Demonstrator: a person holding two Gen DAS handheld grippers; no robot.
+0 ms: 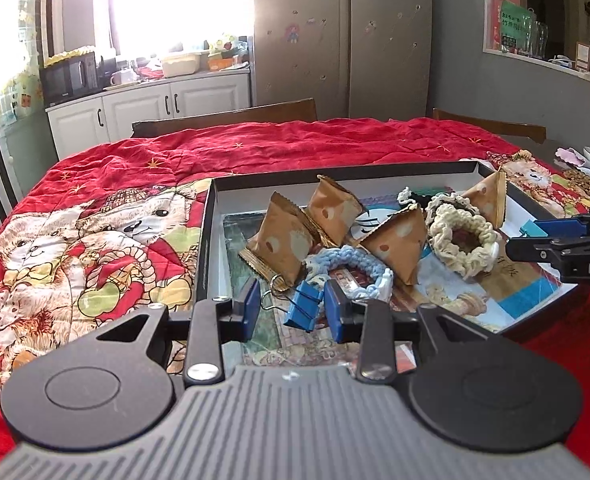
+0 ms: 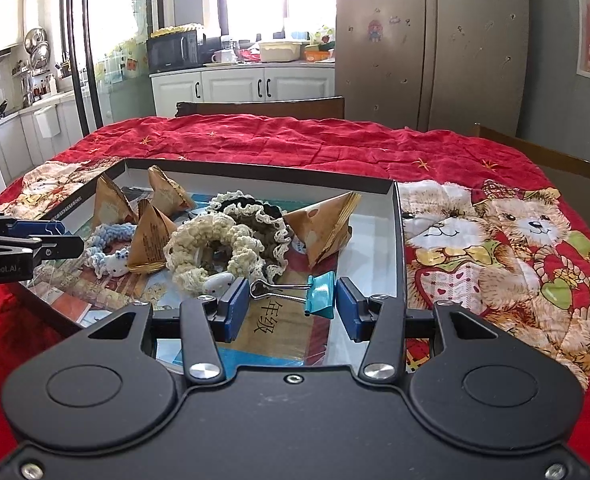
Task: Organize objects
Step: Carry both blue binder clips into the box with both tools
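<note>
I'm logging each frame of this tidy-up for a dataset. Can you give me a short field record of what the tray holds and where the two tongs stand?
surface: red quilted bear-print cloth
container: shallow black-rimmed white tray
snacks: four brown triangular paper packets, e.g.
crochet: cream ring, light blue ring
left tongs: jaws open around dark blue binder clip, gaps visible either side
right tongs: jaws open around teal binder clip, not pressing
</note>
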